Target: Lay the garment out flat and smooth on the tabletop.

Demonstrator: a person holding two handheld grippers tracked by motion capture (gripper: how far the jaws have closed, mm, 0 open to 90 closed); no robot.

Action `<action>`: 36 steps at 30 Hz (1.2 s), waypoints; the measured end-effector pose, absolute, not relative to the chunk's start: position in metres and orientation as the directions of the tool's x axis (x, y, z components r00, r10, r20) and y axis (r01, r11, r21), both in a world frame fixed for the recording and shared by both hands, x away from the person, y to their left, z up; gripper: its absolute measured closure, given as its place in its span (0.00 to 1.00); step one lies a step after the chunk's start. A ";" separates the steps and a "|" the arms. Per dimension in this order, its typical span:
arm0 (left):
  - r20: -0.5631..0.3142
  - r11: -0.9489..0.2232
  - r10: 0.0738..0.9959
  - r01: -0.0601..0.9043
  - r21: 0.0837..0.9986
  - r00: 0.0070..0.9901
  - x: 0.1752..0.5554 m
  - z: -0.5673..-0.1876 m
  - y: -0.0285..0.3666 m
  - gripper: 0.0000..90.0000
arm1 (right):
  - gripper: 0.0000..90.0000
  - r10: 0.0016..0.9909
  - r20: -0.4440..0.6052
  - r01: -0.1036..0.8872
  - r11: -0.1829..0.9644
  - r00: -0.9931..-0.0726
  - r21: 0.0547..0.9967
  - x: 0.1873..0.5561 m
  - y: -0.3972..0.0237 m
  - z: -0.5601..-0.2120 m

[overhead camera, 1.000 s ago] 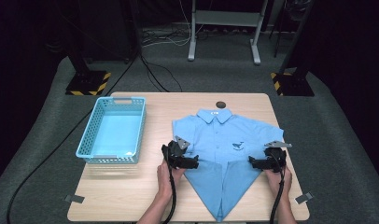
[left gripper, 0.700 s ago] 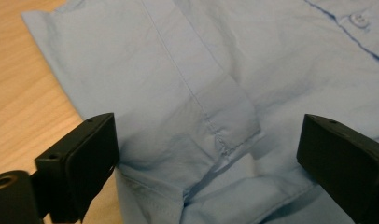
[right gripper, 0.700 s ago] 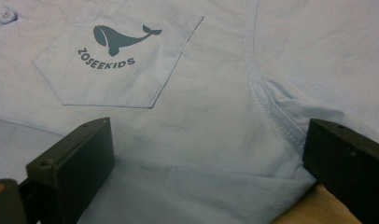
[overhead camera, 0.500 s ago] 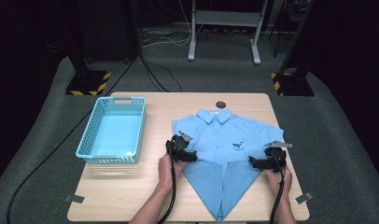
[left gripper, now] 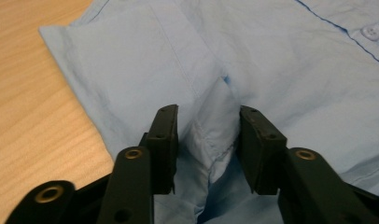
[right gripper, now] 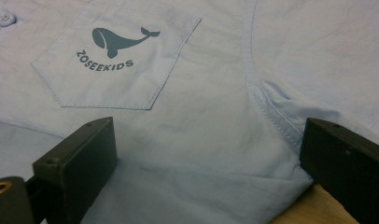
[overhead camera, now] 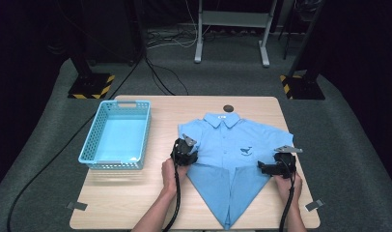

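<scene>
A light blue short-sleeved shirt (overhead camera: 231, 137) lies face up on the wooden table (overhead camera: 131, 198), collar at the far side. Its lower sides are folded in to a point near the front edge. My left gripper (overhead camera: 185, 152) sits at the shirt's left side under the sleeve. In the left gripper view its jaws (left gripper: 206, 114) stand narrowly apart, pressing a raised fold of shirt cloth (left gripper: 214, 116) between them. My right gripper (overhead camera: 275, 167) rests at the shirt's right edge. It is wide open (right gripper: 208, 137) over flat cloth below the whale pocket (right gripper: 117, 60), holding nothing.
A light blue plastic basket (overhead camera: 90, 141) stands to the left of the shirt, with nothing in it. A small dark round disc (overhead camera: 228, 108) lies by the table's far edge behind the collar. Tape marks (overhead camera: 77, 205) sit at the front corners.
My left gripper has shifted a little away from the person and onto the shirt's side, by the sleeve. The right gripper has stayed put.
</scene>
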State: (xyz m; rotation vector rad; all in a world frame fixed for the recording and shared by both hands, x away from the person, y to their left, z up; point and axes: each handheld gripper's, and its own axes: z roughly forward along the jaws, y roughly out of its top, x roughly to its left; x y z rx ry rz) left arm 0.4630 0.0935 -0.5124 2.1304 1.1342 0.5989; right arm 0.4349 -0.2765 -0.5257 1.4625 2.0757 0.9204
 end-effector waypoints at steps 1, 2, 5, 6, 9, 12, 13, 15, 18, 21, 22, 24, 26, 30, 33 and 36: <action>0.099 -0.424 0.845 0.546 0.723 0.525 0.463 -0.512 0.093 0.71 | 0.04 0.938 0.024 0.647 0.220 -0.346 0.730 0.435 -0.277 -0.526; 0.106 -0.429 0.843 0.538 0.726 0.528 0.463 -0.511 0.093 0.74 | 0.04 0.938 0.024 0.647 0.220 -0.346 0.730 0.435 -0.277 -0.526; 0.121 -0.438 0.837 0.520 0.734 0.534 0.462 -0.510 0.093 0.83 | 0.04 0.938 0.025 0.647 0.219 -0.346 0.730 0.435 -0.277 -0.526; 0.124 -0.443 0.834 0.518 0.732 0.538 0.462 -0.510 0.093 0.85 | 0.04 0.938 0.024 0.647 0.219 -0.346 0.730 0.435 -0.277 -0.526; 0.104 -0.437 0.832 0.529 0.727 0.545 0.463 -0.511 0.096 0.89 | 0.04 0.938 0.025 0.647 0.218 -0.345 0.731 0.435 -0.277 -0.526; 0.065 -0.408 0.841 0.549 0.730 0.537 0.466 -0.511 0.102 0.92 | 0.04 0.939 0.026 0.648 0.217 -0.344 0.730 0.435 -0.277 -0.526; 0.053 -0.393 0.847 0.557 0.731 0.528 0.467 -0.511 0.104 0.92 | 0.04 0.939 0.026 0.648 0.217 -0.344 0.730 0.435 -0.277 -0.526; 0.032 -0.367 0.857 0.567 0.737 0.514 0.468 -0.511 0.107 0.92 | 0.05 0.939 0.026 0.648 0.216 -0.343 0.730 0.435 -0.277 -0.526; 0.014 -0.334 0.872 0.572 0.749 0.490 0.469 -0.510 0.112 0.92 | 0.05 0.939 0.026 0.648 0.217 -0.343 0.730 0.435 -0.277 -0.526; 0.011 -0.319 0.878 0.567 0.760 0.479 0.468 -0.507 0.117 0.92 | 0.05 0.939 0.027 0.648 0.216 -0.343 0.731 0.435 -0.277 -0.526; 0.013 -0.313 0.881 0.562 0.766 0.473 0.468 -0.506 0.119 0.92 | 0.05 0.939 0.027 0.648 0.216 -0.343 0.731 0.435 -0.277 -0.526; 0.010 -0.296 0.889 0.558 0.775 0.457 0.466 -0.505 0.123 0.92 | 0.05 0.939 0.026 0.647 0.216 -0.343 0.731 0.435 -0.277 -0.526; 0.008 -0.269 0.904 0.553 0.789 0.428 0.465 -0.503 0.129 0.92 | 0.05 0.939 0.026 0.648 0.216 -0.343 0.731 0.435 -0.277 -0.526; 0.001 -0.212 0.934 0.552 0.806 0.358 0.464 -0.504 0.141 0.93 | 0.05 0.939 0.026 0.647 0.216 -0.343 0.731 0.435 -0.277 -0.526; -0.005 -0.188 0.946 0.561 0.806 0.324 0.463 -0.506 0.149 0.92 | 0.05 0.939 0.026 0.647 0.216 -0.343 0.731 0.435 -0.277 -0.526; -0.012 -0.168 0.955 0.577 0.799 0.296 0.461 -0.508 0.157 0.92 | 0.05 0.939 0.026 0.647 0.216 -0.343 0.731 0.435 -0.277 -0.526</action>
